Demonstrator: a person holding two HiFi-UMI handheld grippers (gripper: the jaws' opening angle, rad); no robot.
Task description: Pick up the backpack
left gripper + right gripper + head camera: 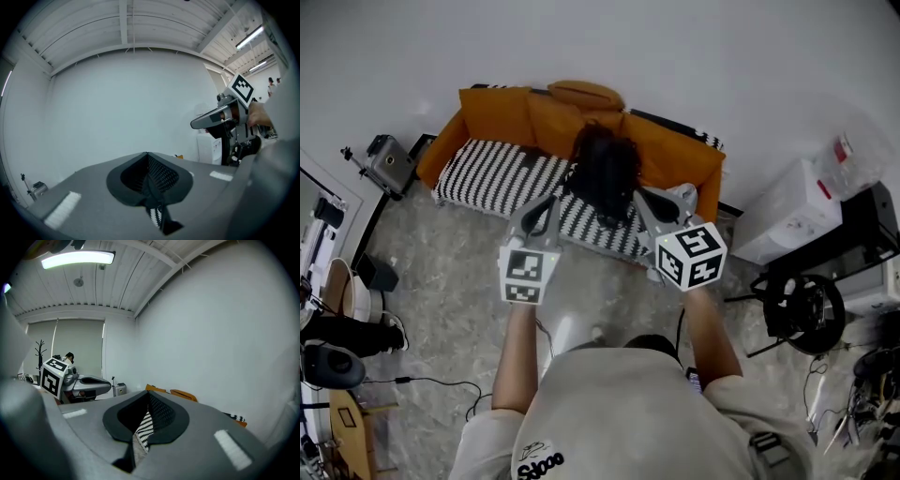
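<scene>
A black backpack stands on the striped seat of an orange sofa, leaning against the back cushions. In the head view my left gripper and right gripper reach towards it side by side, their tips just short of its lower left and lower right, not touching it. Both are shut with nothing in them. In the left gripper view the jaws are pressed together, and the right gripper shows beside them. In the right gripper view the closed jaws point at the sofa's cushions.
White boxes and a plastic bag stand right of the sofa, with a black stand and cables in front. A grey case sits left of the sofa. More gear lines the left edge. The floor is marbled grey.
</scene>
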